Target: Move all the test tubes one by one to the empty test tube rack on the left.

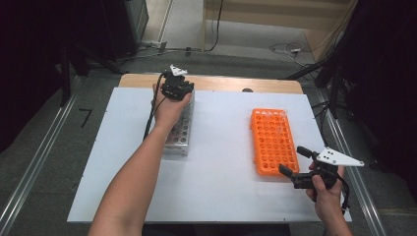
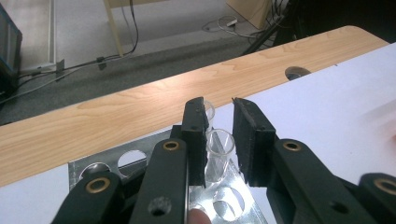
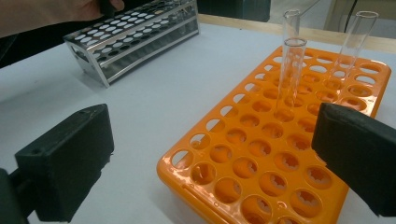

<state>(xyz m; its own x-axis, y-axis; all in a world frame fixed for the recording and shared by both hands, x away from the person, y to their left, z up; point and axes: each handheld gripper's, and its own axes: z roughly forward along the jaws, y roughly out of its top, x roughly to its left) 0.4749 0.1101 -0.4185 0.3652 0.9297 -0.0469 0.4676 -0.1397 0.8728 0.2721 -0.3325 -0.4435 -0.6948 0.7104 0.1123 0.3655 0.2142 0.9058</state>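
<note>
Left gripper (image 2: 219,140) clamped on a glass tube (image 2: 218,156) in the metal rack (image 1: 179,130), upper left; lift straight up next; right gripper (image 1: 294,162) gapes by the orange rack (image 1: 273,140).

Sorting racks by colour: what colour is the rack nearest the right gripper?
Orange rack, clearest in right gripper view.

Overhead view; close gripper views, perhaps sharing metal rack (image 3: 135,39).
</note>
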